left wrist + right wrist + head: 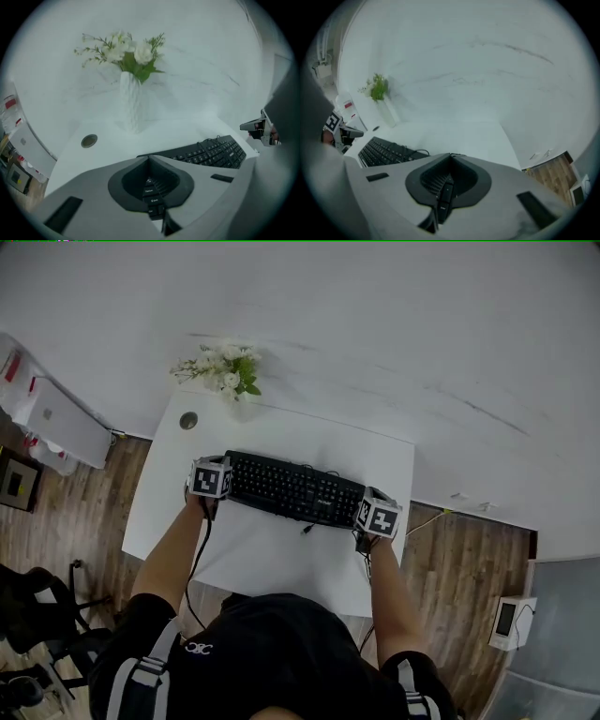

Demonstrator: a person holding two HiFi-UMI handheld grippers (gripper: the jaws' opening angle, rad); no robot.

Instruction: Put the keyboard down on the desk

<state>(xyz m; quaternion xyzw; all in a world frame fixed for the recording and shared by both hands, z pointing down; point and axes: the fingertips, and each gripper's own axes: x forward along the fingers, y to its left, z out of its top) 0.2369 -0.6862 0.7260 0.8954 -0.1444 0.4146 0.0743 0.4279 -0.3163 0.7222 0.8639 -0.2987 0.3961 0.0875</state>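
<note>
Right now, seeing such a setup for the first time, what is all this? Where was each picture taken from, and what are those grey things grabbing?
There is no robot here: a person wears a camera on the head and holds a two-jaw gripper in each hand. The top-down picture comes from the head camera. The other two come from cameras riding on each gripper, looking along its jaws. The white desk carries a vase of white flowers at its far edge and has a round grommet. The black keyboard is held at both ends: the left gripper has its jaws shut on the left end, and the right gripper has its jaws shut on the right end. Whether the keyboard already rests on the desk cannot be told from these pictures.
</note>
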